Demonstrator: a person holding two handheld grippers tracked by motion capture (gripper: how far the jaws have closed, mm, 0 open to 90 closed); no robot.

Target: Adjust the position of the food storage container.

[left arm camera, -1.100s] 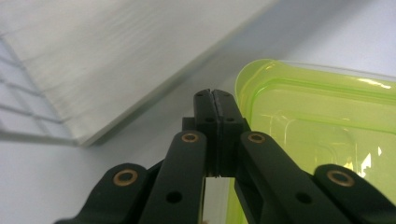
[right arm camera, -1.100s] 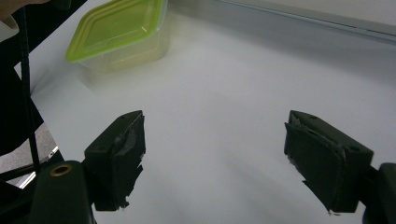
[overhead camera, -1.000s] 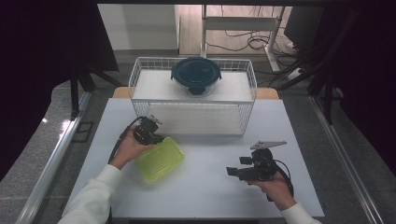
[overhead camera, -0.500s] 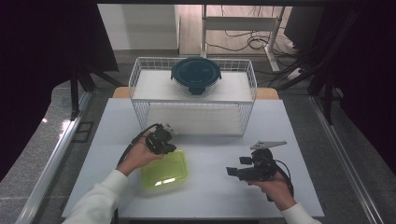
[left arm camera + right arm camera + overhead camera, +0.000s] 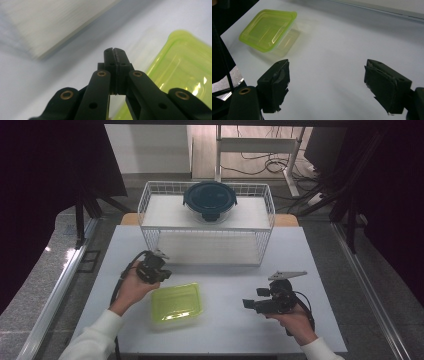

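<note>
Left gripper [image 5: 159,269] sits left of centre in the high view, held by the left hand [image 5: 131,287] with the wrist bent and the forearm in a white sleeve [image 5: 95,337] entering from the lower left corner; its jaws are clenched flat on each other with nothing between them, as the left gripper view confirms [image 5: 115,53]. Green container [image 5: 177,304] lies flat on the white table [image 5: 225,330] just below and right of that gripper, close to it and apart from the jaws: translucent lime plastic, rounded rectangle, lid with a raised rim, glossy highlights. Right gripper [image 5: 250,304] at lower right, held level and pointing left toward the container, well apart from it; jaws spread wide, released, empty [image 5: 325,82]. Upper centre: white wire basket [image 5: 150,215] holding a round dark-blue-lidded clear container [image 5: 209,200]. No legible writing.
</note>
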